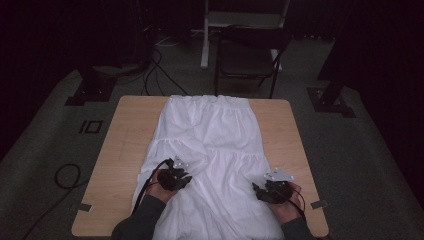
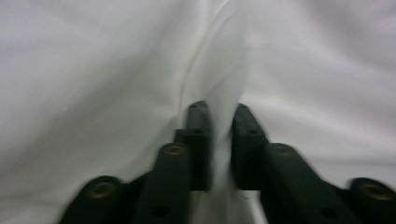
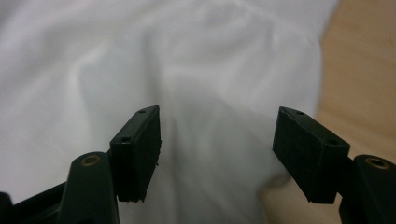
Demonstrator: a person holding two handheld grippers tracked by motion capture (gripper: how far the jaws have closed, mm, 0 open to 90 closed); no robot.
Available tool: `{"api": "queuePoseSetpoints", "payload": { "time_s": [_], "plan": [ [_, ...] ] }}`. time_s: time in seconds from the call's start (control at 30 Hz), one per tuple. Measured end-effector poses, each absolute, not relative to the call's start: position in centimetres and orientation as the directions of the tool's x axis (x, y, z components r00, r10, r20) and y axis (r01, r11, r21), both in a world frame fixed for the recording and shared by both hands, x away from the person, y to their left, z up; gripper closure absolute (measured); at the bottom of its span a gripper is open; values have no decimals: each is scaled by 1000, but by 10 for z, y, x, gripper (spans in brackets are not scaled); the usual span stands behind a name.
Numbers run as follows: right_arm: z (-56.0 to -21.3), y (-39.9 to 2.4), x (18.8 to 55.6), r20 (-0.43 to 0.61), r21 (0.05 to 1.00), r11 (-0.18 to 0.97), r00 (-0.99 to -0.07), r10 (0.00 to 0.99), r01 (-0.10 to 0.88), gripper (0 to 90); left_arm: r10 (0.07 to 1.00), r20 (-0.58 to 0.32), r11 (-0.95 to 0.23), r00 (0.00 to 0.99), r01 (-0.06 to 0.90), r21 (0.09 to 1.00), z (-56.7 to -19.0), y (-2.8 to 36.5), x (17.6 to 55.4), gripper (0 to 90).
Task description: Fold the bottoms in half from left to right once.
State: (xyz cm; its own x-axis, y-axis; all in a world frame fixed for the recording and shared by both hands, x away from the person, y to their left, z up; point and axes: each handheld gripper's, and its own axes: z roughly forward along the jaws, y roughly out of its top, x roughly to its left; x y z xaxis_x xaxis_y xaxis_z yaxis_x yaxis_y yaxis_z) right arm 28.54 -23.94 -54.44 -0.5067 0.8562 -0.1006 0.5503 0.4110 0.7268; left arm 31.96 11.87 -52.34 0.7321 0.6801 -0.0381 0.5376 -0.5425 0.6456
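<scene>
Between your left gripper's (image 2: 219, 121) shut fingers sits a skirt (image 1: 210, 130) fold; lift gently. Right gripper (image 3: 217, 140) open: pinch cloth.

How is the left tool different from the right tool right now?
The left tool has its jaws pinched on a fold of the white skirt; the right tool has its jaws wide apart, gripping nothing. The left tool sits over cloth, the right near the skirt's edge by the wooden table. Both are black.
</scene>
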Motion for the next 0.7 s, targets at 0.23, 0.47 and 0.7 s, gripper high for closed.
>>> {"api": "queuePoseSetpoints", "payload": {
  "time_s": [0.23,0.47,0.7],
  "plan": [
    [-554,-251,290,-47,711,371,-486,873,598,340,596,-65,-524,800,449,724,-482,69,311,882],
    [-556,-253,292,-10,717,338,-476,879,609,342,460,-129,-469,879,364,805,-451,8,296,877],
    [-555,-253,291,-20,717,343,-474,880,607,345,491,-250,-465,835,494,735,-486,2,314,566]
  ]
}}
